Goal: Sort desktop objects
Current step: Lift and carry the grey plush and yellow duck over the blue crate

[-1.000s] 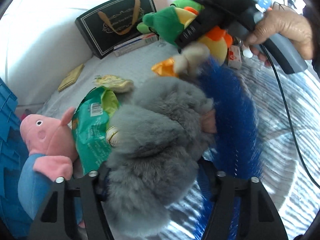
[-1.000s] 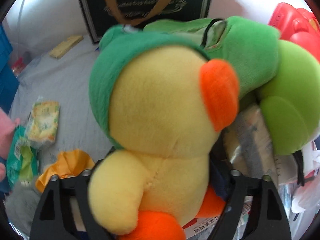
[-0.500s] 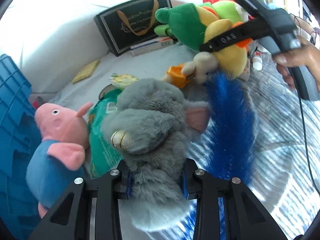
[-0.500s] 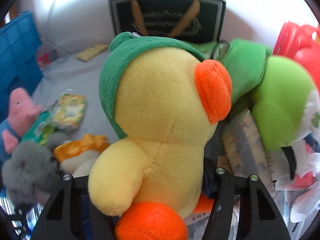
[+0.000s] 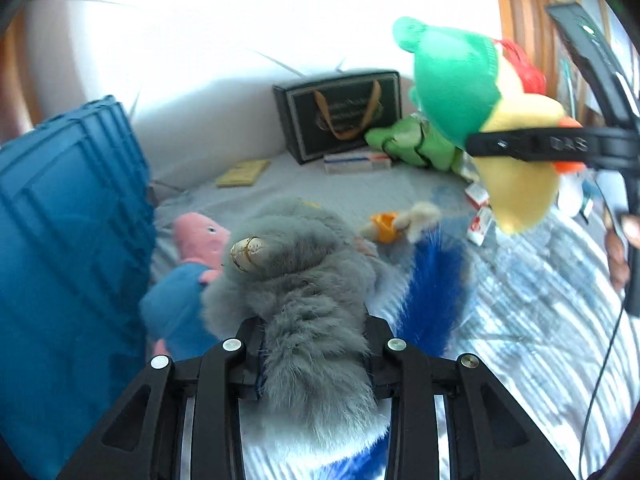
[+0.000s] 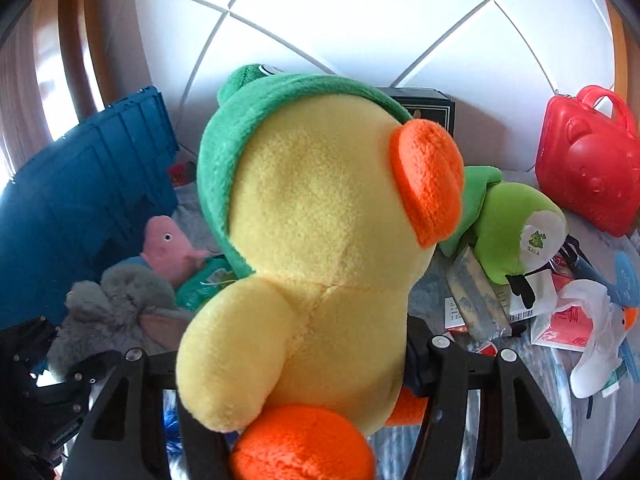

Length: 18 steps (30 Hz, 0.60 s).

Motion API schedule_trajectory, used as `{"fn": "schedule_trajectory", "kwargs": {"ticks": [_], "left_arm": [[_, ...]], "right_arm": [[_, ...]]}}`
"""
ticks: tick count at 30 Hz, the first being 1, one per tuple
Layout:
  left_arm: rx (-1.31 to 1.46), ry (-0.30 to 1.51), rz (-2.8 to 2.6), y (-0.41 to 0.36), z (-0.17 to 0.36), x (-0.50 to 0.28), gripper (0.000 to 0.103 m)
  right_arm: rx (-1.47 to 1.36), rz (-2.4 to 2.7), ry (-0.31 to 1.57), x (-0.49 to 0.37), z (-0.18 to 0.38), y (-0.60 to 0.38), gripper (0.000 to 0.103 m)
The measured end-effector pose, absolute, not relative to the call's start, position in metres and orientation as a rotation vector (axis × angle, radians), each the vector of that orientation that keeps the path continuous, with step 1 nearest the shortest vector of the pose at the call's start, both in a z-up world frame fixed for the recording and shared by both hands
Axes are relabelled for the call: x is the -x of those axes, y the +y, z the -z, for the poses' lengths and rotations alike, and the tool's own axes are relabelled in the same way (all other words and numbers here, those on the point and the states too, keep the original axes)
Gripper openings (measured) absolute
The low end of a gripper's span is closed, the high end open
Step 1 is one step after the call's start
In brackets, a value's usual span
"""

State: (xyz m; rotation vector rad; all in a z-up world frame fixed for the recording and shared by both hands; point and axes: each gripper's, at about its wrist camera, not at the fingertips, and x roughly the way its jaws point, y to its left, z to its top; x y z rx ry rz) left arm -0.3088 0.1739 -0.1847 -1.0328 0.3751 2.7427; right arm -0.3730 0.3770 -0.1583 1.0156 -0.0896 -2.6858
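My left gripper [image 5: 312, 344] is shut on a grey furry plush [image 5: 304, 280] with a blue tail [image 5: 432, 288] and holds it above the grey cloth. It also shows in the right wrist view [image 6: 116, 304]. My right gripper [image 6: 304, 364] is shut on a yellow duck plush [image 6: 320, 248] with a green hood and orange beak, raised in the air. The duck also shows in the left wrist view [image 5: 492, 120], clamped by the right gripper [image 5: 532, 146]. A blue crate [image 5: 68, 248] stands at the left; it also shows in the right wrist view [image 6: 84, 200].
A pink pig plush [image 5: 192, 256] lies by the crate. A black gift box [image 5: 340, 114], a green frog plush [image 6: 508, 228], a small orange-and-cream plush [image 5: 396, 222], small packets [image 5: 356, 162] and a red toy case [image 6: 588, 164] lie around on the cloth.
Both grippers have lifted their plush toys higher off the cloth. The grey plush has moved left toward the blue crate, and the duck has risen well above the frog plush.
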Motion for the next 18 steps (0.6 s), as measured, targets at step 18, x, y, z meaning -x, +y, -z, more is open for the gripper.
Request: {"fn": "schedule_trajectory", "kwargs": {"ticks": [18], "left_arm": [[0.647, 0.302, -3.078, 0.122, -0.010, 0.211, 0.030]], "right_arm": [[-0.521, 2.538, -0.009, 0.260, -0.023, 0.287, 0.059]]}}
